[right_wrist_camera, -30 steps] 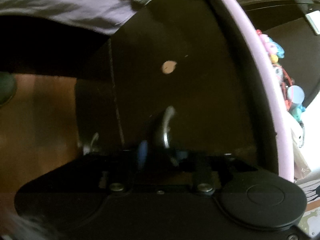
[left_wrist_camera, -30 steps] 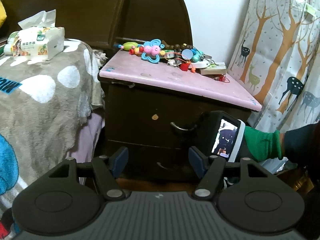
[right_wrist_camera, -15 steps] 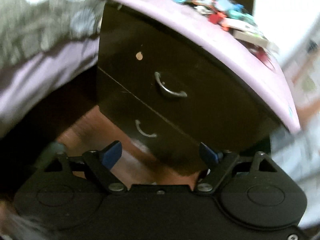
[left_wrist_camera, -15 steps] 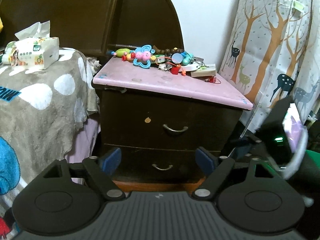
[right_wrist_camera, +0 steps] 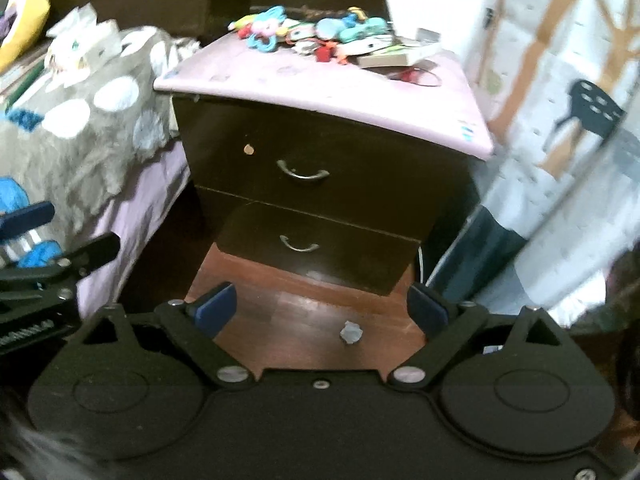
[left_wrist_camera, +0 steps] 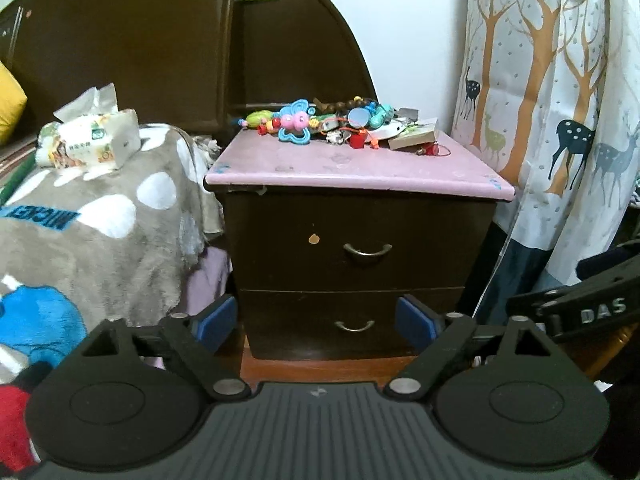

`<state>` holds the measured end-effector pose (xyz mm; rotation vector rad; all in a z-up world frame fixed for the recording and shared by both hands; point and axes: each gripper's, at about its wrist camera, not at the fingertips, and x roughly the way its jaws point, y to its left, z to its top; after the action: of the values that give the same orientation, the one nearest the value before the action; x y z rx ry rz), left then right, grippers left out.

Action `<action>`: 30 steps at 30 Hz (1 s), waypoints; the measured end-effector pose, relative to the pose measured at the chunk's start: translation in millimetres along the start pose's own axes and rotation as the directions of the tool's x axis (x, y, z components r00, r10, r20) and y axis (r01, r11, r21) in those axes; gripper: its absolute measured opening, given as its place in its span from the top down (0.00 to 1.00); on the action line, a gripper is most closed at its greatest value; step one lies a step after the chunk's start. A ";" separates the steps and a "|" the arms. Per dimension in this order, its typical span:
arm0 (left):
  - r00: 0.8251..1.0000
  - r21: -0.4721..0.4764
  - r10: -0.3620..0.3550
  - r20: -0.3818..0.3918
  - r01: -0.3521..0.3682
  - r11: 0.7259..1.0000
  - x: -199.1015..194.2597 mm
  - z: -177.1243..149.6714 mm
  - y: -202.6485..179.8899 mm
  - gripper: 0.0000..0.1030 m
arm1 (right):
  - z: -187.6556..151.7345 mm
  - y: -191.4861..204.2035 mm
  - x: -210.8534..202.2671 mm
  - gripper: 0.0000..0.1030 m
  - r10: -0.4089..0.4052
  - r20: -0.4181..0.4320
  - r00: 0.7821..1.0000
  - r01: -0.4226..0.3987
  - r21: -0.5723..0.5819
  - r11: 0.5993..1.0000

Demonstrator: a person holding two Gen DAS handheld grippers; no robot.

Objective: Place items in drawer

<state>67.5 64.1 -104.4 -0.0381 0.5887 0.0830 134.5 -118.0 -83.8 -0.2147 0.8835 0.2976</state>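
Left wrist view, from left to right: tissue pack (left_wrist_camera: 90, 138) on a spotted blanket (left_wrist_camera: 100, 232); dark nightstand (left_wrist_camera: 356, 248) with both drawers closed, upper drawer (left_wrist_camera: 360, 246) above lower drawer (left_wrist_camera: 352, 322); toys (left_wrist_camera: 328, 122) heaped at the back of its pink top; deer-print curtain (left_wrist_camera: 560, 120). Left gripper (left_wrist_camera: 316, 320) and right gripper (right_wrist_camera: 320, 306) both spread wide, holding nothing, well apart from the nightstand.

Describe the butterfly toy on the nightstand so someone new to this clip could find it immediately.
Start at the dark nightstand with the pink top, beside the bed. Along the top's back edge lies a heap of small toys and beads. The butterfly toy sits toward its left end: light blue wings around a pink body, the only winged shape there.
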 end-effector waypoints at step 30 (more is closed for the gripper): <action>0.998 -0.025 -0.058 0.006 0.058 0.998 -91.5 23.0 -29.7 0.12 | -36.1 -15.8 -108.9 0.09 -0.003 0.144 0.990 -0.006 0.060 0.998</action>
<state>7.1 29.7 -34.0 -0.0796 0.5812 0.0339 48.7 -162.0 -19.7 -0.1346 0.7489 0.2835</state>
